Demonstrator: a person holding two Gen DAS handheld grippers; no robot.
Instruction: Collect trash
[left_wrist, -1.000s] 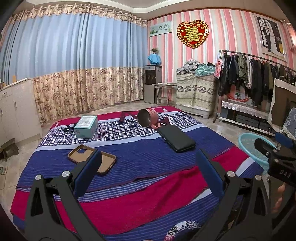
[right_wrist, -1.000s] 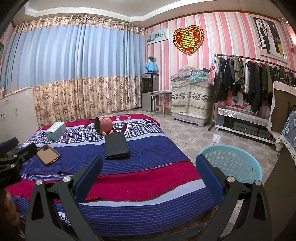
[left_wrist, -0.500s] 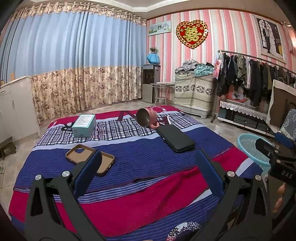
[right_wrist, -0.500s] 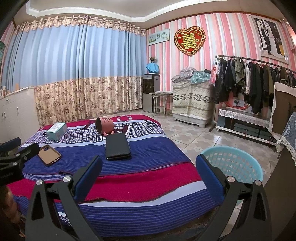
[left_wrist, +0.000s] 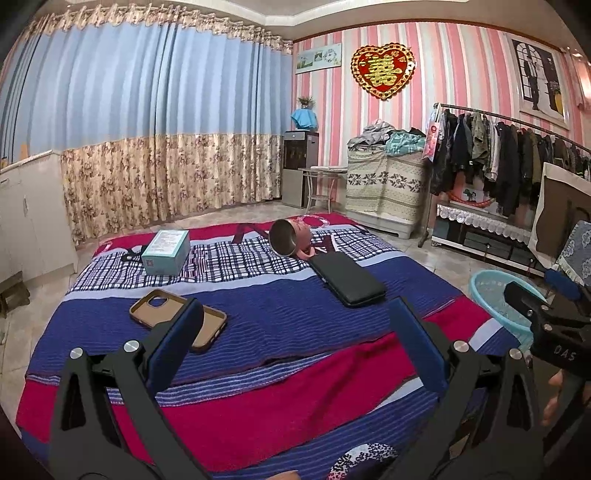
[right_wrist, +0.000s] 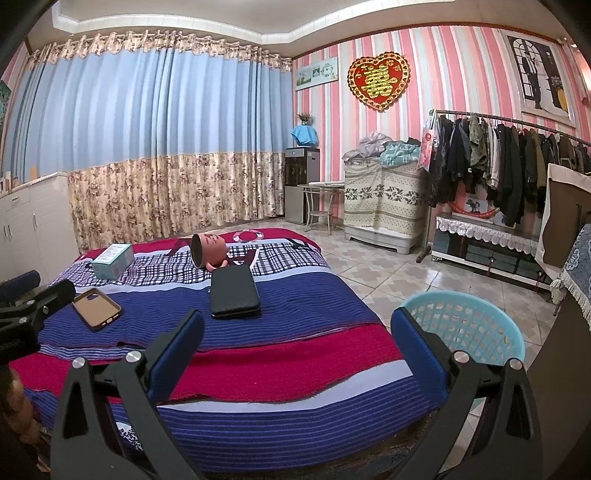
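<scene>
On the striped bed (left_wrist: 280, 325) lie a brown phone case (left_wrist: 177, 318), a teal box (left_wrist: 167, 252), a tipped pink cup (left_wrist: 291, 242) and a black wallet-like case (left_wrist: 345, 278). They also show in the right wrist view: the phone case (right_wrist: 96, 308), the box (right_wrist: 112, 260), the cup (right_wrist: 208, 250), the black case (right_wrist: 233, 291). A light blue basket (right_wrist: 469, 325) stands on the floor right of the bed, also in the left wrist view (left_wrist: 495, 295). My left gripper (left_wrist: 295, 343) is open and empty above the bed's near part. My right gripper (right_wrist: 297, 350) is open and empty over the bed's near right corner.
Blue and floral curtains (left_wrist: 147, 140) hang behind the bed. A clothes rack (right_wrist: 498, 162), a covered cabinet (right_wrist: 384, 203) and a low shelf (right_wrist: 487, 247) line the right wall. White cupboards (right_wrist: 33, 229) stand at the left. Tiled floor (right_wrist: 388, 273) lies right of the bed.
Both views have drifted slightly; the objects on the bed have not moved. Both grippers stay open and empty.
</scene>
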